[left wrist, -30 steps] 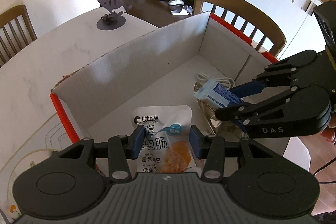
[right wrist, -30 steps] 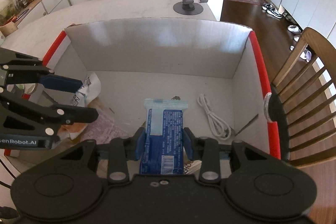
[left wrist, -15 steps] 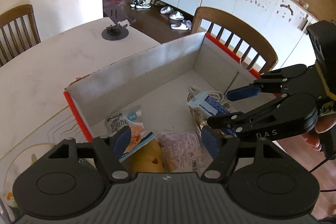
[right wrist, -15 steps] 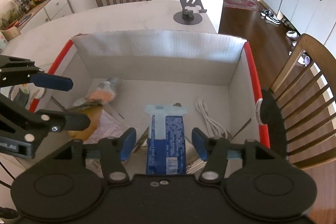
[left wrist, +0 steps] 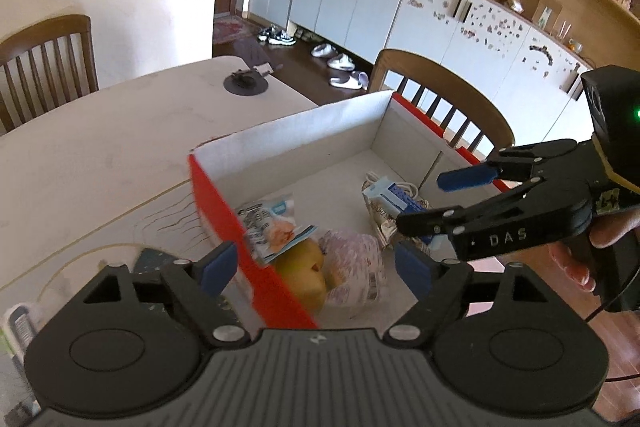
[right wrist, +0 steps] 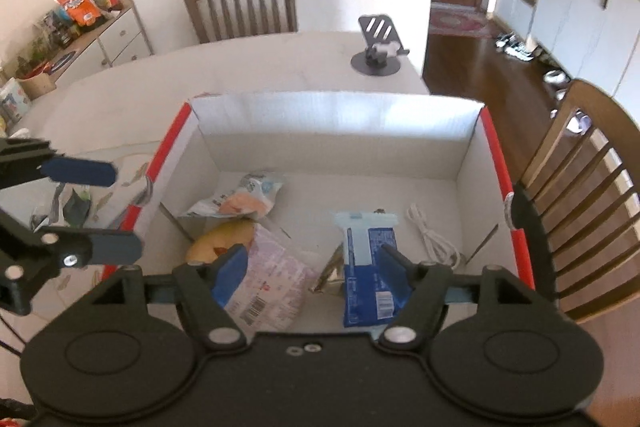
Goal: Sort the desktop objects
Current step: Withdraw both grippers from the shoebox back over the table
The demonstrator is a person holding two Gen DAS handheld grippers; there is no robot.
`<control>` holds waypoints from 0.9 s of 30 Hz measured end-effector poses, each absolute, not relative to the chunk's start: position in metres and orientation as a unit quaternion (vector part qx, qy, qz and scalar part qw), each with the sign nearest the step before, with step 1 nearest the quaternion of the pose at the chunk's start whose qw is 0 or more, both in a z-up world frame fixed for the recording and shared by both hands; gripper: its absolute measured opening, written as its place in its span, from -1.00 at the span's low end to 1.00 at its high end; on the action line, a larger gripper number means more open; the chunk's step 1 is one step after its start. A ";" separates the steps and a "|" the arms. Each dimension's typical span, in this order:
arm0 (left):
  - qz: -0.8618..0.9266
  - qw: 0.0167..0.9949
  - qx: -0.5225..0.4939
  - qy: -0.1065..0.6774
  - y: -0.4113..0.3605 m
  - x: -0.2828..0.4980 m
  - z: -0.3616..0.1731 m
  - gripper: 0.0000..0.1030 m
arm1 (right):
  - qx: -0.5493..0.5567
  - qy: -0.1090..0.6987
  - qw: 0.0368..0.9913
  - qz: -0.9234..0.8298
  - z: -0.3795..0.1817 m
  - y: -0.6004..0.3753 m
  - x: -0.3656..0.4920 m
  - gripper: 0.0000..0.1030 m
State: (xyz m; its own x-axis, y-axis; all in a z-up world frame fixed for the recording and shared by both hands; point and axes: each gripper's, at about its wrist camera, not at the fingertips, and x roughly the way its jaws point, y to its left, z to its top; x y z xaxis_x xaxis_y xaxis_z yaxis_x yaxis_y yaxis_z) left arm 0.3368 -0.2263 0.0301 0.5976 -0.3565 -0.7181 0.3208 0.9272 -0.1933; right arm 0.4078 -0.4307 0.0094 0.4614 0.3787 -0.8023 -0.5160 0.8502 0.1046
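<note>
Both the left tongs [left wrist: 316, 269] and right tongs [right wrist: 310, 273] gape empty over the cardboard box [right wrist: 336, 115]. Only the right view shows the white cable [right wrist: 434, 237] clearly.

Both grippers are held with jaws spread wide and nothing gripped: the left gripper [left wrist: 316, 269] at 9 o'clock, the right gripper [right wrist: 312, 269] at 3 o'clock.

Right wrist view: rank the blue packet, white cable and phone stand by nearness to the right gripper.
1. Blue packet, in the box beside the right gripper's right finger.
2. White cable, box floor, right.
3. Phone stand, on the table beyond the box.
</note>
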 end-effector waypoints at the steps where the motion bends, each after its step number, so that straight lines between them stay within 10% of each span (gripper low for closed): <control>1: -0.190 0.895 -0.022 0.402 -0.221 0.331 0.032 0.80 | -0.078 0.442 0.855 0.259 0.012 -0.428 0.404 0.47; 27: -0.126 0.925 -0.034 0.357 -0.025 0.194 0.030 0.99 | -0.034 0.415 0.879 0.234 0.033 -0.253 0.282 0.53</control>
State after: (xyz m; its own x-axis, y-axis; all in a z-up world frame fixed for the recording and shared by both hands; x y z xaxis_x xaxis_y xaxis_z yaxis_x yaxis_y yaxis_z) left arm 0.1938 -0.0254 0.0303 0.7128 -0.2581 -0.6521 0.2094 0.9657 -0.1534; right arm 0.2821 -0.2530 0.0328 0.5459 0.3824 -0.7455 -0.4385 0.8886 0.1347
